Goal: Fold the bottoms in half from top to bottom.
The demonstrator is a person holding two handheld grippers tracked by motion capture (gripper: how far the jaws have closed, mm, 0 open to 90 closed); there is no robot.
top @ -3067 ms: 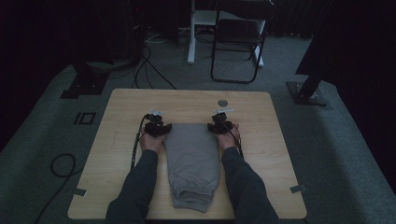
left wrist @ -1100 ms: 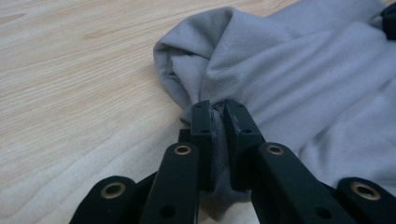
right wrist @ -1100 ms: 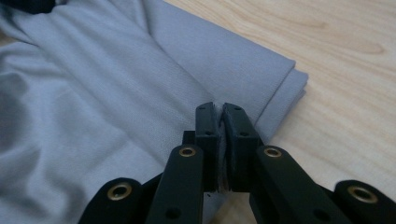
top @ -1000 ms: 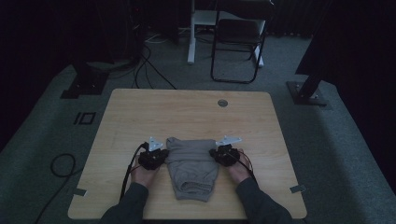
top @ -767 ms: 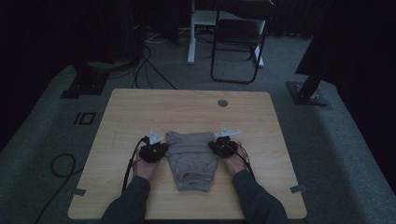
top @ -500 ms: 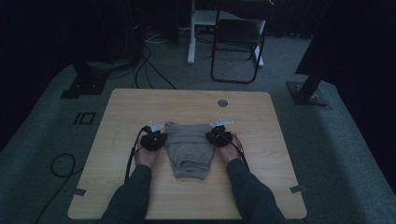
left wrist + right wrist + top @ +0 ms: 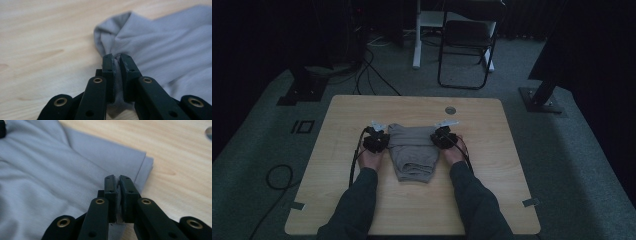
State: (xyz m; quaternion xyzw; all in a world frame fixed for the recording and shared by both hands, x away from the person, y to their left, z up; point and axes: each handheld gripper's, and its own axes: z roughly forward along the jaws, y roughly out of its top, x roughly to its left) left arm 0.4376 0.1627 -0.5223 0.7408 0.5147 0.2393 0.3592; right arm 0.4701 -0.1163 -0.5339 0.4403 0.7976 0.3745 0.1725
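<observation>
Left gripper clamped on folded grey cotton garment, pinching its edge; right gripper likewise clenched on opposite edge; garment spread between both, on pale wooden table.

No readable text anywhere in your views.
You won't find a label, brand, number or sign on the grey garment, on the wooden table, or on the black jaws in your two gripper views; their surfaces are plain.
</observation>
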